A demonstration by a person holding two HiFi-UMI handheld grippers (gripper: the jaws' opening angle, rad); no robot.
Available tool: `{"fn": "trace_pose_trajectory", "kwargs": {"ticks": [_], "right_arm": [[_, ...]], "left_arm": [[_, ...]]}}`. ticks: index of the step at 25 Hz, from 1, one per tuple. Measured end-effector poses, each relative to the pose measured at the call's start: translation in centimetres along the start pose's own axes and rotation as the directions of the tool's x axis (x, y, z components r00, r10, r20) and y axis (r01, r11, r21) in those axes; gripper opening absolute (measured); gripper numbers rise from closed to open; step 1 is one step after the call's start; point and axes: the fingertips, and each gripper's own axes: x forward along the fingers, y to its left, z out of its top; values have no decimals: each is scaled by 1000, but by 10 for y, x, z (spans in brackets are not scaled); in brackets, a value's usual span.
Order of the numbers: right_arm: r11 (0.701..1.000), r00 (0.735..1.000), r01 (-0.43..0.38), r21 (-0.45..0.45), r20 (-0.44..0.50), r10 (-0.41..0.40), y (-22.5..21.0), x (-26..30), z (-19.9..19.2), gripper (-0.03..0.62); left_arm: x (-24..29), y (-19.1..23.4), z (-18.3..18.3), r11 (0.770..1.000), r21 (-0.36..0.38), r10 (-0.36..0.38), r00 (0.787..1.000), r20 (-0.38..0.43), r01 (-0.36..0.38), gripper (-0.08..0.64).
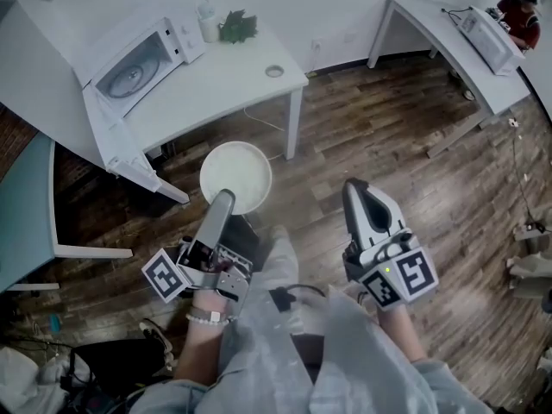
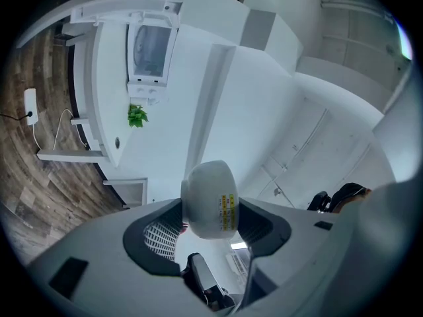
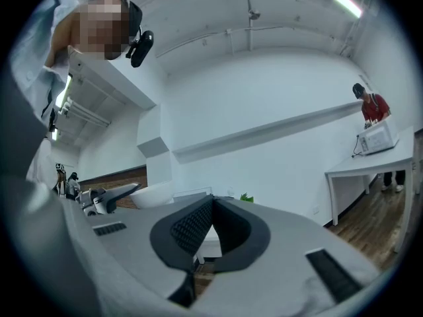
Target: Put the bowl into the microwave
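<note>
In the head view a white bowl [image 1: 235,177] hangs over the wooden floor in front of the table, with my left gripper [image 1: 226,197] shut on its near rim. The left gripper view shows the bowl [image 2: 206,187] side-on, clamped between the dark pads [image 2: 160,238]. On the white table [image 1: 233,76] at upper left stands the white microwave [image 1: 164,46]. Its door [image 1: 116,145] is swung open and the glass turntable [image 1: 129,76] shows inside. To the right of the bowl, my right gripper [image 1: 352,186] is shut with nothing in it [image 3: 211,201].
A small green plant [image 1: 237,26] and a white bottle [image 1: 208,21] stand behind the microwave. A second white table [image 1: 448,41] at upper right carries another microwave [image 1: 487,40], with a person [image 1: 520,11] beside it. A teal surface [image 1: 21,205] lies at left.
</note>
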Motion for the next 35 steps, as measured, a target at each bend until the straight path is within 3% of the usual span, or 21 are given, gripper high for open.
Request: {"fn": "trace_pose_trajectory", "kwargs": {"ticks": [19,28,35], "right_arm": [[997,997,-23,-68,-76,17,-72,140,11,-6],[990,989,-124,-71,-86,118,-72,226,9,-5],[978,977,-199,-61,-95,193,-52,263,9,-5]], "left_arm": [[119,55,94,1000,-2,4,1000,12,-4,236],[135,73,155,999,50,12,996,87,-16,236],[131,78,185,997,63,27,990,138,-36,236]]}}
